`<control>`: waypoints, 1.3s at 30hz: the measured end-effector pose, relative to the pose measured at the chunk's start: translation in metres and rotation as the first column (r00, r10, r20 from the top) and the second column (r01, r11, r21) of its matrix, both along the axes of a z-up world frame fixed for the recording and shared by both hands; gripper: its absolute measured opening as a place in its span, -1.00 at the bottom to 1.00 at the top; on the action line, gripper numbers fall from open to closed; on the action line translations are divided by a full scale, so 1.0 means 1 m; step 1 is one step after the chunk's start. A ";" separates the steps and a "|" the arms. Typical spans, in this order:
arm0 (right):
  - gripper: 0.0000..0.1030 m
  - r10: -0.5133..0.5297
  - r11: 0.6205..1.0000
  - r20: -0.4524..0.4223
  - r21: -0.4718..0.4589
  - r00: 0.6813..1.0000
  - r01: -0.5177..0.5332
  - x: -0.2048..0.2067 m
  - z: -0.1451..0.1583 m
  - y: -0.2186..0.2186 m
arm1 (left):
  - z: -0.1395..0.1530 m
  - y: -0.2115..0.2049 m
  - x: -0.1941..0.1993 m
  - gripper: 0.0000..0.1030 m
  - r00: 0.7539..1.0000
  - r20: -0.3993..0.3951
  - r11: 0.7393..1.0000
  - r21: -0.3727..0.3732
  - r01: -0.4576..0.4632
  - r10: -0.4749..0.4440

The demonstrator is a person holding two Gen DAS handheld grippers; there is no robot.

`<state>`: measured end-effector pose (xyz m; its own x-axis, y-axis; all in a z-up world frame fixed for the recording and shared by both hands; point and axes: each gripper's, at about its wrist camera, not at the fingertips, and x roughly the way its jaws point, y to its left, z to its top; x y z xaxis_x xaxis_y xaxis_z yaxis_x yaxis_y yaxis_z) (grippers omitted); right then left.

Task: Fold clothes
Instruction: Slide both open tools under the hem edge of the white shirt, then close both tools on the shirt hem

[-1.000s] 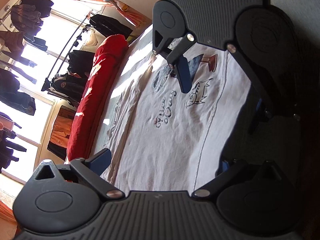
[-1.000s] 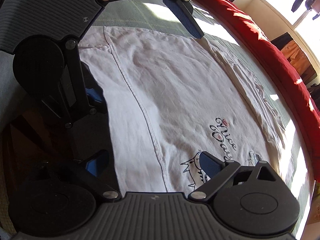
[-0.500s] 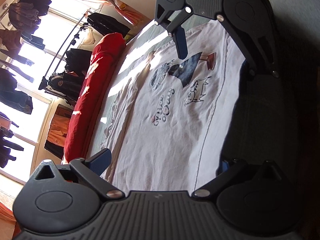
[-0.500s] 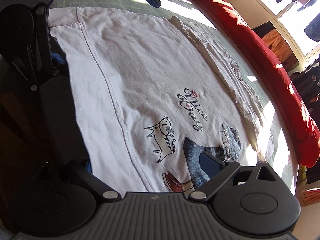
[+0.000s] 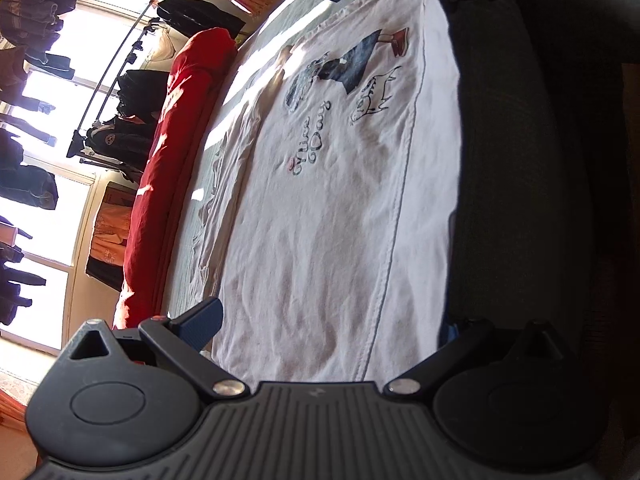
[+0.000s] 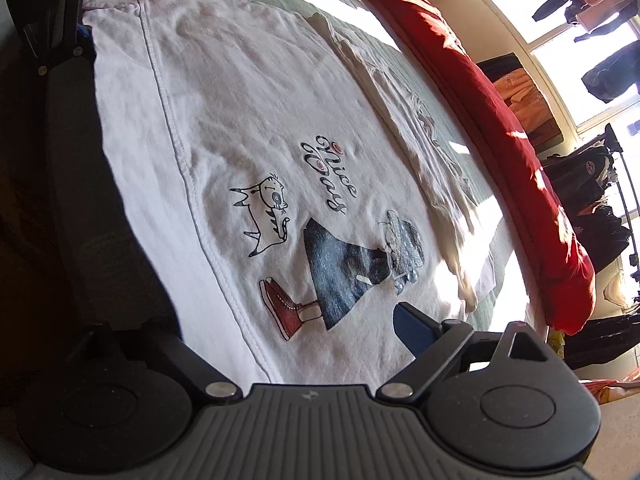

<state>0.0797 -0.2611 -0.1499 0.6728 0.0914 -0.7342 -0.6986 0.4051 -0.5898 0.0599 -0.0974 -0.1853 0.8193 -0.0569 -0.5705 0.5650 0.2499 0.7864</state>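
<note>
1. A white T-shirt (image 5: 340, 208) lies spread flat on a grey-green bed (image 5: 512, 200), filling the middle of both wrist views. Its print shows a cat, the words "Nice Day" and a figure in a blue skirt with a red shoe (image 6: 344, 248).
2. Left claw (image 5: 328, 332), lower edge of the left wrist view: jaws stand wide apart, released, nothing gripped. The near end of the T-shirt lies between the fingers; whether they touch the cloth cannot be told.
3. Right claw (image 6: 280, 344), lower edge of the right wrist view: jaws are closing but wide apart, with the printed end of the T-shirt between them and no pad pressing on it. Its left finger is lost in shadow.
4. A red blanket (image 6: 500, 112) runs along the bed's far side, upper right in the right wrist view.
5. Dark clothes hang on a rack (image 5: 132, 120) before bright windows, left side of the left wrist view.
</note>
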 end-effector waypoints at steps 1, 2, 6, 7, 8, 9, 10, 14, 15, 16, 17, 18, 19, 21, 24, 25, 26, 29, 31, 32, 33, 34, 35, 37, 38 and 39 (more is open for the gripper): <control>0.71 0.007 1.000 0.003 -0.003 1.000 -0.007 -0.002 0.000 0.000 | -0.001 0.002 -0.001 0.94 1.000 0.001 1.000 0.006 0.003 -0.003; 0.63 0.014 1.000 0.006 -0.006 1.000 -0.014 -0.004 0.000 -0.001 | -0.001 0.004 -0.002 0.91 1.000 -0.002 1.000 0.012 0.007 -0.007; 0.30 0.041 0.999 0.010 -0.018 0.999 -0.041 -0.012 0.000 -0.002 | 0.000 0.008 -0.007 0.59 0.999 -0.038 0.999 0.037 0.040 -0.039; 0.21 0.048 0.999 0.009 -0.021 0.999 -0.047 -0.014 0.000 -0.002 | 0.000 0.008 -0.008 0.37 0.997 -0.053 0.997 0.047 0.056 -0.054; 0.09 0.057 0.998 0.008 -0.021 0.998 -0.057 -0.016 0.000 -0.003 | -0.001 0.008 -0.010 0.14 0.995 -0.070 0.996 0.057 0.071 -0.067; 0.03 0.060 0.998 -0.003 -0.016 0.998 -0.060 -0.018 0.000 -0.003 | -0.002 0.007 -0.011 0.03 0.993 -0.091 0.994 0.068 0.086 -0.079; -0.19 0.063 0.998 -0.016 -0.009 0.998 -0.063 -0.019 0.001 -0.004 | -0.003 0.006 -0.012 -0.22 0.990 -0.112 0.992 0.077 0.100 -0.091; -0.85 0.055 0.998 -0.091 0.023 0.994 -0.053 -0.018 0.004 -0.003 | -0.007 0.003 -0.013 -0.85 0.979 -0.175 0.988 0.093 0.124 -0.107; -0.87 0.055 0.998 -0.096 0.021 0.994 -0.053 -0.019 0.005 -0.002 | -0.006 0.003 -0.013 -0.87 0.978 -0.180 0.988 0.091 0.123 -0.105; -0.90 0.056 0.998 -0.090 0.021 0.994 -0.055 -0.019 0.006 -0.001 | -0.005 0.003 -0.013 -0.89 0.979 -0.175 0.988 0.089 0.123 -0.106; -0.91 0.058 0.998 -0.082 0.021 0.995 -0.056 -0.019 0.008 -0.001 | -0.003 0.003 -0.012 -0.90 0.980 -0.171 0.989 0.088 0.122 -0.106; -0.92 0.058 0.998 -0.076 0.024 0.995 -0.056 -0.019 0.010 -0.001 | -0.001 0.003 -0.011 -0.90 0.981 -0.165 0.989 0.086 0.120 -0.105; -0.92 0.057 0.998 -0.071 0.026 0.996 -0.055 -0.019 0.013 -0.002 | 0.002 0.003 -0.009 -0.91 0.982 -0.157 0.990 0.082 0.116 -0.102; -0.93 0.054 0.998 -0.052 0.038 0.997 -0.052 -0.016 0.021 -0.003 | 0.009 0.004 -0.005 -0.93 0.985 -0.142 0.992 0.073 0.107 -0.096; -0.93 0.048 0.998 -0.030 0.046 0.998 -0.046 -0.010 0.031 -0.003 | 0.022 0.004 0.006 -0.93 0.991 -0.106 0.995 0.054 0.087 -0.081; -0.94 0.045 0.998 -0.021 0.050 0.999 -0.043 -0.008 0.035 -0.003 | 0.026 0.004 0.011 -0.94 0.993 -0.095 0.996 0.048 0.081 -0.076; -0.94 0.042 0.998 -0.012 0.054 0.999 -0.041 -0.004 0.038 -0.004 | 0.030 0.004 0.016 -0.94 0.994 -0.086 0.996 0.041 0.074 -0.070; -0.94 0.033 0.998 0.013 0.061 0.999 -0.034 0.006 0.047 -0.005 | 0.039 0.004 0.030 -0.94 0.997 -0.055 0.998 0.029 0.054 -0.053; -0.94 0.025 0.998 0.031 0.062 0.999 -0.027 0.014 0.050 -0.005 | 0.043 0.003 0.039 -0.94 0.998 -0.035 0.999 0.025 0.046 -0.046; -0.95 0.021 0.998 0.040 0.063 0.999 -0.023 0.018 0.052 -0.006 | 0.045 0.003 0.044 -0.94 0.999 -0.026 0.999 0.023 0.044 -0.043; -0.95 0.017 0.998 0.050 0.067 0.999 -0.020 0.022 0.054 -0.007 | 0.046 0.003 0.048 -0.94 0.999 -0.017 0.999 0.023 0.041 -0.041; -0.95 0.013 0.997 0.061 0.072 0.998 -0.017 0.027 0.056 -0.007 | 0.047 0.002 0.053 -0.94 0.999 -0.007 0.999 0.023 0.038 -0.038; -0.95 0.009 0.997 0.071 0.073 0.997 -0.014 0.031 0.057 -0.007 | 0.048 0.001 0.057 -0.94 0.999 0.001 0.999 0.023 0.035 -0.035; -0.95 0.001 0.998 0.092 0.070 0.996 -0.007 0.042 0.059 -0.007 | 0.049 -0.001 0.067 -0.94 0.999 0.019 0.999 0.023 0.027 -0.028; -0.95 -0.003 0.998 0.103 0.069 0.995 -0.004 0.048 0.060 -0.006 | 0.050 -0.002 0.072 -0.94 0.999 0.027 1.000 0.022 0.021 -0.022; -0.95 -0.008 0.998 0.115 0.068 0.993 0.001 0.054 0.061 -0.006 | 0.052 -0.002 0.078 -0.94 0.999 0.034 1.000 0.017 0.014 -0.015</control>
<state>0.1333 -0.2668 -0.0888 0.7528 0.1354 -0.6442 -0.6260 0.4500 -0.6369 0.1384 -0.0999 -0.1336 0.8376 -0.0594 -0.5431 0.5410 0.2285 0.8094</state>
